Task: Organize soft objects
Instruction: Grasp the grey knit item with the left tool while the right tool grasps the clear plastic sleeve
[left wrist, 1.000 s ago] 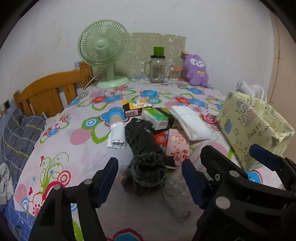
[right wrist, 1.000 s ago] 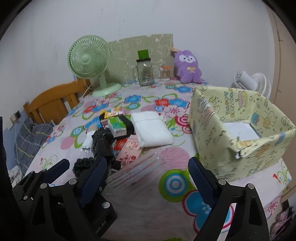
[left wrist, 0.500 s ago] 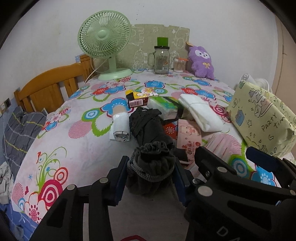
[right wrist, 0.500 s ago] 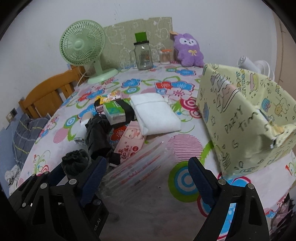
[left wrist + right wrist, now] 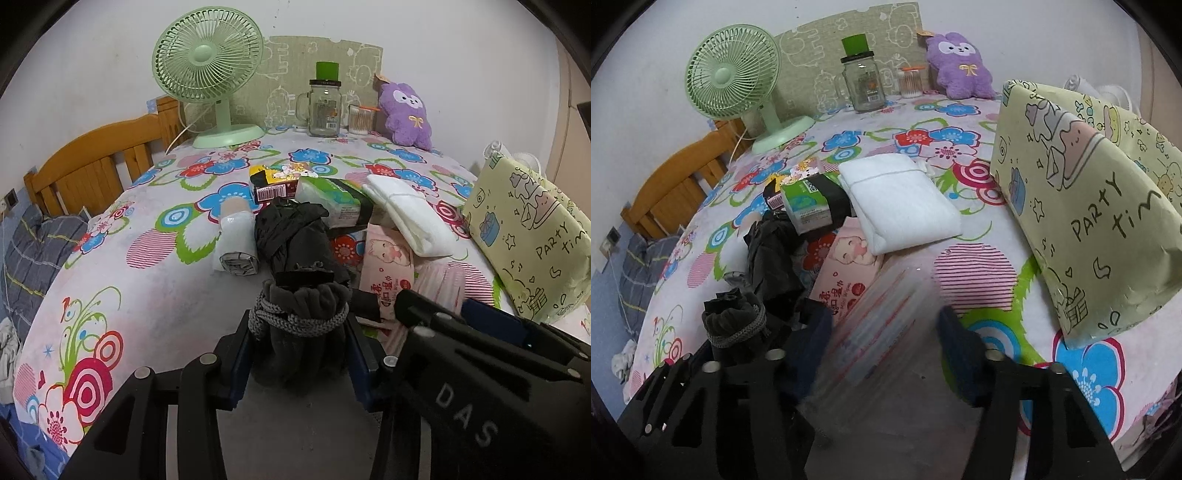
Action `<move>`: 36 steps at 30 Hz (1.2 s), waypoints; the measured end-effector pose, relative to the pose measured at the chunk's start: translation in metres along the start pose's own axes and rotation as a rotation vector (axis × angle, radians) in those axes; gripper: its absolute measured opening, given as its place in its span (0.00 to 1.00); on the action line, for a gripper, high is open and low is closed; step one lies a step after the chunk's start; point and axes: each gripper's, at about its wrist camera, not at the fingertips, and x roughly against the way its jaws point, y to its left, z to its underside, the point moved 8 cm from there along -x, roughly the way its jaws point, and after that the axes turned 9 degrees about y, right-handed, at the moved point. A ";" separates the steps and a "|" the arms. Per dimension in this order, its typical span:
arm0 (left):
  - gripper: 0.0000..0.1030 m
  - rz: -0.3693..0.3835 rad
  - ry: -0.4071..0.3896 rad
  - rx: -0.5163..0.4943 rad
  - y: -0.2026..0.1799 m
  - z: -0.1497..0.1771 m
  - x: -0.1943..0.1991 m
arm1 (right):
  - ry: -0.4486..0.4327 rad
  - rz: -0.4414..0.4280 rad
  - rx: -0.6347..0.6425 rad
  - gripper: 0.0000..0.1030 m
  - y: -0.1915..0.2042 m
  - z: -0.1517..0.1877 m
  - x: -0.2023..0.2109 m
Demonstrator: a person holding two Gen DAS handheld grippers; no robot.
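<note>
A dark grey drawstring pouch (image 5: 301,310) stands on the flowered tablecloth (image 5: 147,295), and my left gripper (image 5: 298,326) is still closing with both blue pads pressed on the pouch's sides. Behind it lies a black folded cloth (image 5: 295,236). In the right wrist view, my right gripper (image 5: 879,325) is closing around a clear plastic pack (image 5: 886,295) that lies flat between its fingers; I see no pad pressing on it. A pink wipes pack (image 5: 849,266), a white folded cloth (image 5: 901,199) and a green tissue pack (image 5: 809,199) lie just beyond.
A yellow-green "party time" box (image 5: 1089,206) stands close on the right. At the back are a green fan (image 5: 210,66), a glass jar (image 5: 325,107) and a purple plush (image 5: 406,114). A white roll (image 5: 236,240) lies left of the black cloth. A wooden bed frame (image 5: 92,166) is on the left.
My left gripper's jaws came in from wide apart and closed on the dark grey pouch. The right gripper sank toward the clear pack and its jaws narrowed around it.
</note>
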 end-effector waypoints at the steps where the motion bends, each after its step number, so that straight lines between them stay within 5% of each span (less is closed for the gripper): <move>1: 0.42 0.003 0.000 0.000 0.000 0.000 0.000 | -0.003 0.004 0.004 0.48 0.001 0.000 0.000; 5: 0.37 0.022 -0.003 -0.006 -0.002 -0.002 0.002 | -0.016 0.018 0.024 0.32 0.002 -0.004 0.002; 10: 0.35 0.034 -0.014 -0.014 -0.006 -0.006 0.009 | -0.022 0.008 0.032 0.27 0.003 -0.008 0.006; 36: 0.35 0.049 -0.107 -0.002 -0.013 -0.039 0.076 | -0.160 -0.007 0.095 0.24 0.017 -0.033 0.083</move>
